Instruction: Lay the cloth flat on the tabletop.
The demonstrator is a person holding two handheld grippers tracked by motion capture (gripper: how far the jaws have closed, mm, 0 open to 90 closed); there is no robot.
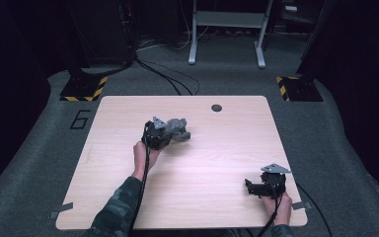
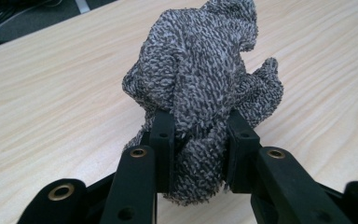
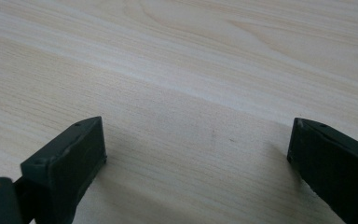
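Observation:
A crumpled grey knitted cloth (image 1: pixel 177 129) lies bunched near the middle of the wooden table (image 1: pixel 128 113). My left gripper (image 1: pixel 164 134) is shut on the cloth's near side. In the left gripper view both black jaws squeeze a fold of the cloth (image 2: pixel 200 79), and the left gripper (image 2: pixel 199 135) holds it bunched upward. My right gripper (image 1: pixel 250 187) rests near the table's front right corner, pointing left. In the right gripper view, the right gripper (image 3: pixel 196 144) stands open over bare wood, its jaws wide apart with nothing between them.
A round dark grommet hole (image 1: pixel 216 107) sits near the table's far edge. Grey carpet surrounds the table, with a white frame (image 1: pixel 227 29) and cables behind it. Yellow-black striped stand bases (image 1: pixel 84 89) mark the far corners.

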